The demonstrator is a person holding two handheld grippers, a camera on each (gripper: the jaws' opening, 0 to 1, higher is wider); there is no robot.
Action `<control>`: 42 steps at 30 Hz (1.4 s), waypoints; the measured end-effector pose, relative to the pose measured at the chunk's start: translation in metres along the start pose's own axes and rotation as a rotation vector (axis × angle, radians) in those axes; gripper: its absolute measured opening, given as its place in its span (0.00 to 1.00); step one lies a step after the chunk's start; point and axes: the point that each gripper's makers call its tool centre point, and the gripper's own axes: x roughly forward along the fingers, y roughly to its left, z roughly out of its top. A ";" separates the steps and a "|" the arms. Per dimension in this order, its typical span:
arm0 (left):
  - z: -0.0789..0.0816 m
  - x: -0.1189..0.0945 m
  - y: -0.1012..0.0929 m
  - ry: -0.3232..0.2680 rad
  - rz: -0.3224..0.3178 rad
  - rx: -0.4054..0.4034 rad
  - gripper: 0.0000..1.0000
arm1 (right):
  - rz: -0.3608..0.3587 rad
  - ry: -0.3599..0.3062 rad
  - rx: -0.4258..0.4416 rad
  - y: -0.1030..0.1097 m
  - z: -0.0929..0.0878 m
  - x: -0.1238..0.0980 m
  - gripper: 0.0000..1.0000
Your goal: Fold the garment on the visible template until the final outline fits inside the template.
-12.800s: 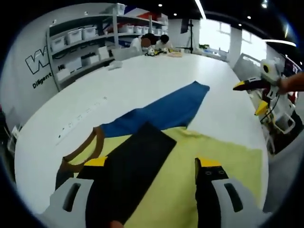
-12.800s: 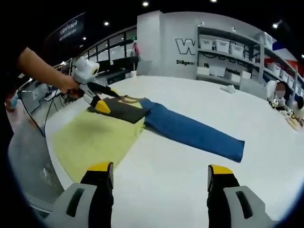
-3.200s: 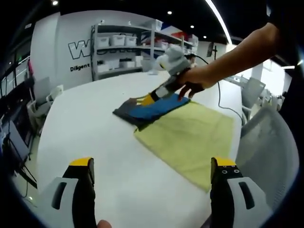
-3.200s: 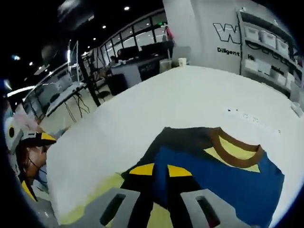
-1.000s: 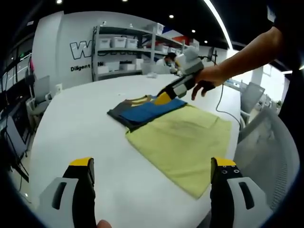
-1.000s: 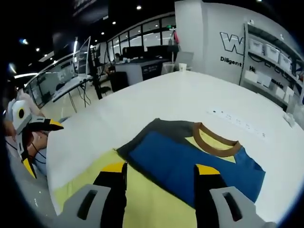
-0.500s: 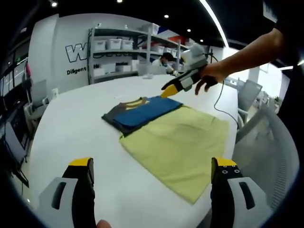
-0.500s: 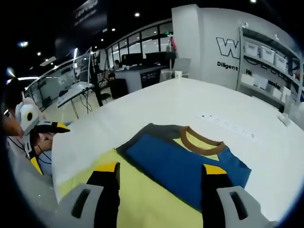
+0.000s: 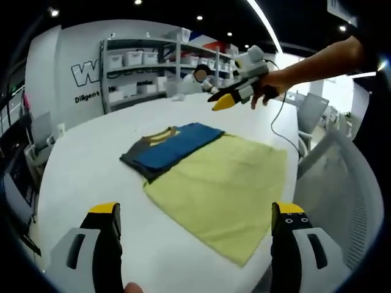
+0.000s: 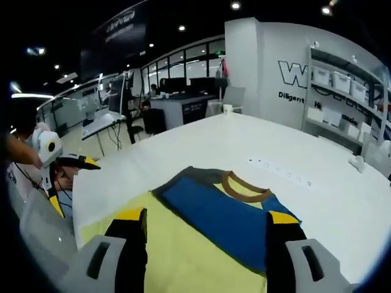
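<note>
The garment lies flat on the white table. Its blue and dark grey part with a brown collar is folded across one end of a flat yellow rectangle of cloth. I cannot tell garment body from template in the yellow. My left gripper is open, low at the table edge, short of the yellow cloth; a hand holds it at the left of the right gripper view. My right gripper is open above the yellow cloth, and it hangs raised beyond the garment.
A power strip lies on the table past the collar, with a cup further back. Shelves with white bins line the wall. A chair stands at the table's near edge. A person sits far back.
The right gripper has risen up and away from the blue fold, and its jaws have spread wider. The folded garment lies still.
</note>
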 end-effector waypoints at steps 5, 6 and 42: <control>-0.001 0.005 -0.009 0.016 -0.023 0.018 0.99 | 0.007 0.013 -0.019 0.006 -0.017 -0.013 0.77; -0.002 0.006 -0.011 0.021 -0.029 0.024 0.99 | 0.013 0.020 -0.025 0.010 -0.022 -0.018 0.77; -0.064 0.004 -0.059 0.228 -0.212 0.286 0.76 | 0.188 0.227 -0.277 0.070 -0.155 -0.118 0.57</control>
